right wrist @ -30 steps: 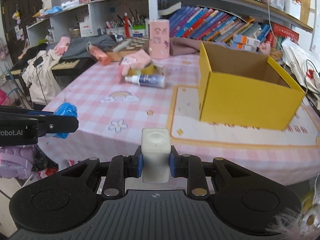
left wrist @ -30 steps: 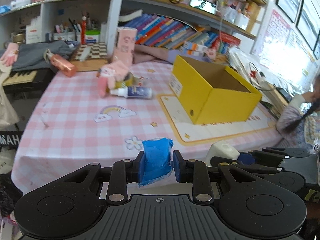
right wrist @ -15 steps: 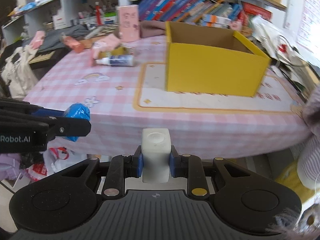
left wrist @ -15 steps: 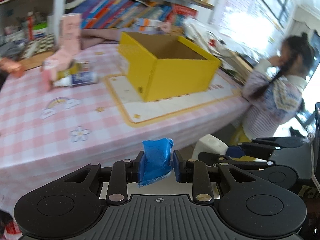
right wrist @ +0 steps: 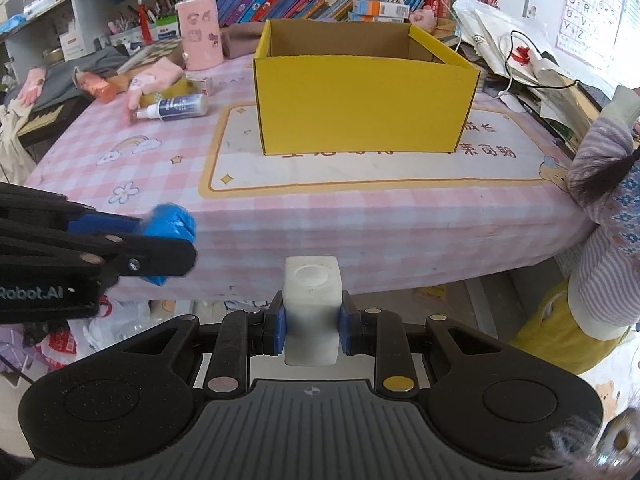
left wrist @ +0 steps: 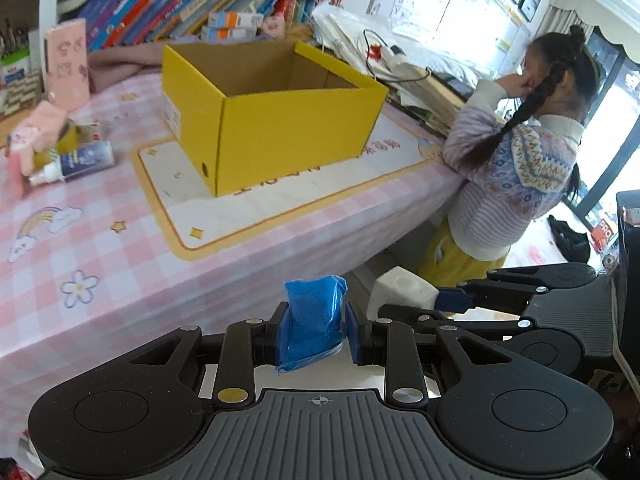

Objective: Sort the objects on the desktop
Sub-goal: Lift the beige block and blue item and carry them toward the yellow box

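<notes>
My left gripper (left wrist: 314,332) is shut on a blue plastic packet (left wrist: 314,322), held off the table's front edge; it also shows in the right wrist view (right wrist: 172,224). My right gripper (right wrist: 312,324) is shut on a white square bottle (right wrist: 312,304), also visible in the left wrist view (left wrist: 402,292). An open yellow cardboard box (right wrist: 364,88) stands on a cream mat (right wrist: 376,172) on the pink checked table (right wrist: 360,216); its inside looks empty from here.
A blue spray bottle (right wrist: 176,106), a pink glove (right wrist: 150,80), a yellow tape roll (left wrist: 66,138) and a pink tube (right wrist: 200,34) lie at the table's far left. A girl (left wrist: 516,148) stands at the right table edge. Bookshelves stand behind.
Both grippers have swung right and pulled back from the table. The yellow box now sits central in the right wrist view. Both grips are unchanged.
</notes>
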Available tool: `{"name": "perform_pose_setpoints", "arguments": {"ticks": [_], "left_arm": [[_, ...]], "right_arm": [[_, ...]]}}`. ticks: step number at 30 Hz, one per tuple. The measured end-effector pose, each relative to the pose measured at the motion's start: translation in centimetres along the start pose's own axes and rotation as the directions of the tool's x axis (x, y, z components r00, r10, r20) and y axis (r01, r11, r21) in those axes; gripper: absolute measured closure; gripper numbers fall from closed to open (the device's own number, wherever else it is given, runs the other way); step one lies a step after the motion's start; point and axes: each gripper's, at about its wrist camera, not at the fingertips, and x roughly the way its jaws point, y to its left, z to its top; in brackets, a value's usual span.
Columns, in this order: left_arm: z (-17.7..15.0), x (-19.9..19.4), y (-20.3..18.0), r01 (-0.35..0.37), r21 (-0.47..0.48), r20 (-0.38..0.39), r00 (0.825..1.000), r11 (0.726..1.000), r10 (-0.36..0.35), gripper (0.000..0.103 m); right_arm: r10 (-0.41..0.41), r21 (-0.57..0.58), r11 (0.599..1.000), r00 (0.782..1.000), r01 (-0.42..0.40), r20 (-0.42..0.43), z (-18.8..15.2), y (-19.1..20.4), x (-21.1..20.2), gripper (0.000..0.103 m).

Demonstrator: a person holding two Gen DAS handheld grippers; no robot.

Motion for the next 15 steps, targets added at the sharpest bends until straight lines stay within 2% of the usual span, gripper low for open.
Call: {"name": "perform_pose_setpoints", "arguments": {"ticks": [15], "left_arm": [[4.0,4.2,-2.7,-0.014,0.048,-0.015,1.000,0.999,0.014,0.076]], "right_arm": [[0.023,-0.021,1.000,1.000,-0.023,0.001,3.4,-5.4,2.1,0.080]]}}
